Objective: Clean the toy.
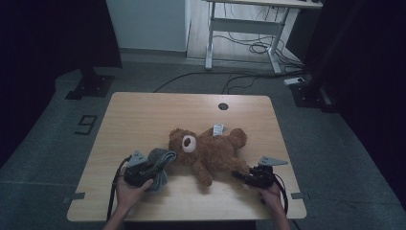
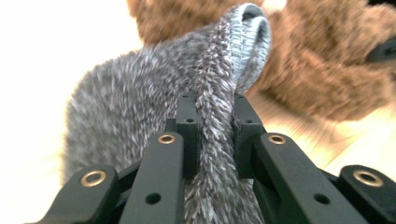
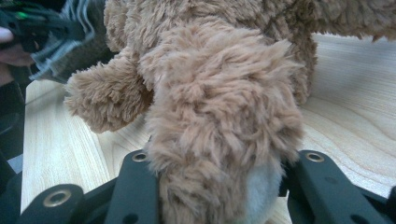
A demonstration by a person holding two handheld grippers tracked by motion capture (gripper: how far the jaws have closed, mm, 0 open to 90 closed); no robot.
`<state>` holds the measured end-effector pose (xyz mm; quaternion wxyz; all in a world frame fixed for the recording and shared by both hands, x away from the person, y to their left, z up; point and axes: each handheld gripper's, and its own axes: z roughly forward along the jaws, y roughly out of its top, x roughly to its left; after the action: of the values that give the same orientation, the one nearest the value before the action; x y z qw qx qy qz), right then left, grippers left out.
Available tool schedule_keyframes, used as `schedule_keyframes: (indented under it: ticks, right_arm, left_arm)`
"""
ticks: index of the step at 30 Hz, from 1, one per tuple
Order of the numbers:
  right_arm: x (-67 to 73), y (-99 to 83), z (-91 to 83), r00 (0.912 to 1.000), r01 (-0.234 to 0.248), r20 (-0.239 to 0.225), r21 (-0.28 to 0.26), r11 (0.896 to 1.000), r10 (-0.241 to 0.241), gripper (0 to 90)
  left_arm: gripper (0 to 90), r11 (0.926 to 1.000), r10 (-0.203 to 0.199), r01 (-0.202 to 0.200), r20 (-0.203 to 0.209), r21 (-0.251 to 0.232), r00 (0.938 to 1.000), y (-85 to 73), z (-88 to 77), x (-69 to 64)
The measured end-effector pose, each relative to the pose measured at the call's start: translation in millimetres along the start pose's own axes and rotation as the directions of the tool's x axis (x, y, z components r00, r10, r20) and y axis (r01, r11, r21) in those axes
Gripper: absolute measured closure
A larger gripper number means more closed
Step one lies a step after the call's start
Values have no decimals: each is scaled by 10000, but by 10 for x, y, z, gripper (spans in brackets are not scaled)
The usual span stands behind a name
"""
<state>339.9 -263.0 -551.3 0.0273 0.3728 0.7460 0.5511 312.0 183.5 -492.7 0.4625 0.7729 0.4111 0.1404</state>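
— Fabric is seen between the jaws of the left gripper (image 2: 215,122). What is it?

— A grey fuzzy garment (image 2: 140,98), with a ribbed knitted edge, is pinched there. The jaws are pressed together on a fold of it, and the rest is hung over them. In the high view the left gripper (image 1: 154,167) is found at the near left part of the wooden table (image 1: 143,115), and the garment (image 1: 163,158) is held just beside the head of the teddy bear (image 1: 210,148).

— And how is the bear placed?

— It is laid on its back in the middle of the table, with the pale muzzle turned up and a white tag at its far side.

— Is the bear touched by the other gripper?

— Yes. One brown leg of the teddy bear (image 3: 224,116) is clamped between the jaws of the right gripper (image 3: 219,186); the fur is squeezed between them and a pale sole patch is seen low down. In the high view the right gripper (image 1: 242,176) is found at the near right of the table.
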Motion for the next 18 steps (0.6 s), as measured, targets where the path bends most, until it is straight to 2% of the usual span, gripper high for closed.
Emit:
schedule_keyframes:
  ticks: [4,8,10,12,13,15,18]
  right_arm:
    - [4,1,-1,10000,62,38,14,10000,-62,589]
    - [-1,3,-6,10000,79,61,33,10000,-79,588]
    - [-1,4,-7,9999,91,76,36,10000,-91,588]
    - [3,5,-12,9998,171,103,95,9998,-172,588]
    - [2,6,-13,9998,183,117,91,9998,-184,588]
    - [0,7,-14,9997,181,134,79,9998,-182,587]
    - [-2,8,-13,9997,175,143,66,9998,-176,587]
  left_arm:
    - [764,9985,467,-461,197,-310,9987,311,72,-153]
    - [759,9971,638,-628,215,-431,9977,594,208,-190]
    - [758,9971,644,-633,236,-431,9976,645,235,-189]
    - [758,9967,717,-708,229,-395,9972,843,359,-186]
    - [758,9967,717,-708,229,-395,9972,843,359,-186]
    - [757,9967,788,-784,197,-185,9967,945,484,-179]
    - [756,9970,768,-768,158,29,9969,973,580,-161]
